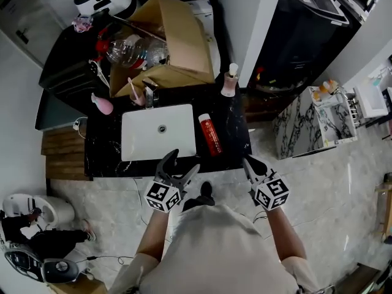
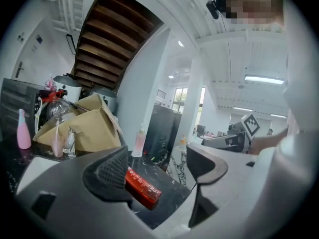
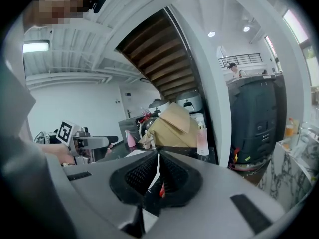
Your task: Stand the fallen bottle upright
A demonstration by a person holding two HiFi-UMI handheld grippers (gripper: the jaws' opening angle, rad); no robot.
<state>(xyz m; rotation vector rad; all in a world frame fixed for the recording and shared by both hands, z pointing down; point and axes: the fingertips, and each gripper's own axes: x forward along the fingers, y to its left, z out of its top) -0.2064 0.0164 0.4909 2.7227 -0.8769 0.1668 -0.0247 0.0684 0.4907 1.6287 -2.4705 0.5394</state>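
red bottle (image 1: 210, 135): one, lying down
pink bottles (image 1: 101, 104) (image 1: 229, 80): two, standing
sink (image 1: 138, 130): one
cardboard box (image 1: 180, 41): one, sitting open

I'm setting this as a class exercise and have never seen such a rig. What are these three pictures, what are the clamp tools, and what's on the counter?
No robot: a person holds a two-jaw gripper in each hand. One picture looks down from a camera on the person's head; the other two are from cameras on each gripper. On the counter are a white sink, a red bottle on its side, an upright pink pump bottle and, behind, a cardboard box. The left gripper is open, the right gripper shut; neither holds anything.
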